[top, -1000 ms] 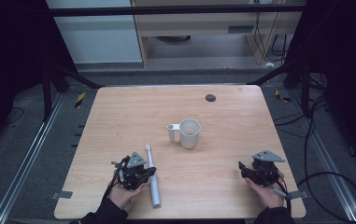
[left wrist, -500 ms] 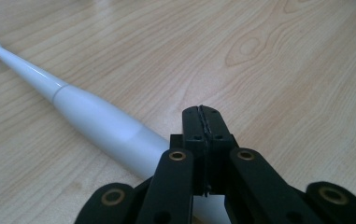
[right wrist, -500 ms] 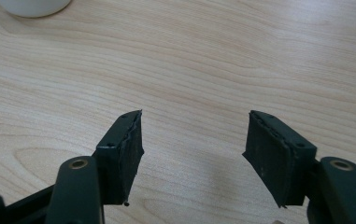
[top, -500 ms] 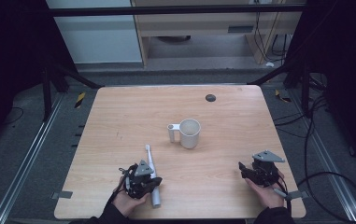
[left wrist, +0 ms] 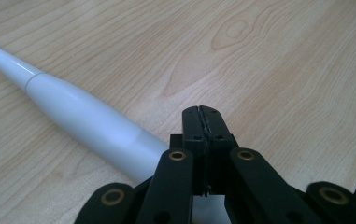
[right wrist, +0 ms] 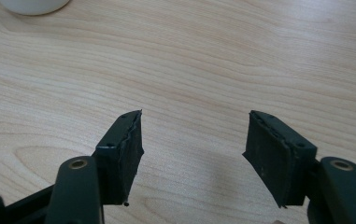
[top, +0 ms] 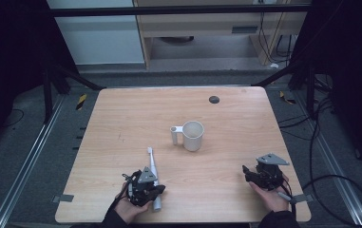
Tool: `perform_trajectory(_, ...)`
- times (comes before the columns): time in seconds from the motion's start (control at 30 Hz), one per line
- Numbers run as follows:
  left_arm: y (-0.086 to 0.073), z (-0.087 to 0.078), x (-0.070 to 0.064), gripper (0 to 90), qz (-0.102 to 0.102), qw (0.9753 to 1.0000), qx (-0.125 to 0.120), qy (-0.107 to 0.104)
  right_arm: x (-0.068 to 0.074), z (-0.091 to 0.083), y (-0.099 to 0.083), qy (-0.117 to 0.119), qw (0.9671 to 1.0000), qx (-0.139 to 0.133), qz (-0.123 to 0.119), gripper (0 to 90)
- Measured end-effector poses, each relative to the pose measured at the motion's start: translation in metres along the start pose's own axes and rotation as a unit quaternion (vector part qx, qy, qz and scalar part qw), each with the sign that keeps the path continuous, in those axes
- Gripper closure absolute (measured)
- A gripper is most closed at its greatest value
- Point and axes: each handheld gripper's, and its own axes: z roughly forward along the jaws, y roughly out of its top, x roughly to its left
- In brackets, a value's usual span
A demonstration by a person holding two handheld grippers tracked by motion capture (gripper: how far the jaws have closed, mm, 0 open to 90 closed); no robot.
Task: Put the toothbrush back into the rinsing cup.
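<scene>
**Two grippers low over a wooden surface**

The wooden surface (top: 121, 118) carries a white mug (top: 192, 135) near its middle, handle to its left. A white electric toothbrush (left wrist: 73, 116) lies near the front edge, partly under the left gripper (top: 143, 187), whose jaws are pressed together beside it. The right gripper (right wrist: 192, 154) sits well apart, jaws wide open on nothing

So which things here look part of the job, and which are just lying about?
Likely in play:
toothbrush, under the shut left gripper
mug
right gripper, open and empty

Lying about:
dark disc at the table's far edge
</scene>
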Motion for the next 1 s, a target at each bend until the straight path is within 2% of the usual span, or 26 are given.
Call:
perform_trajectory(0.37,-0.007,-0.006,-0.001,88.8,-0.004,1.0,0.003,-0.003,0.001,0.001,0.0,0.001,1.0,0.002,0.0,36.3)
perform_trajectory(0.63,-0.012,-0.012,0.003,88.8,-0.009,1.0,0.004,0.0,0.001,0.001,0.0,0.002,1.0,0.004,0.0,36.3)
perform_trajectory(0.8,-0.018,-0.018,0.007,88.8,-0.019,0.9998,0.002,0.004,0.001,0.002,0.0,0.002,1.0,0.005,0.001,36.3)
perform_trajectory(1.0,-0.021,-0.02,0.009,88.8,-0.021,0.9997,0.009,0.004,0.001,0.002,0.0,0.003,1.0,0.006,0.001,36.3)
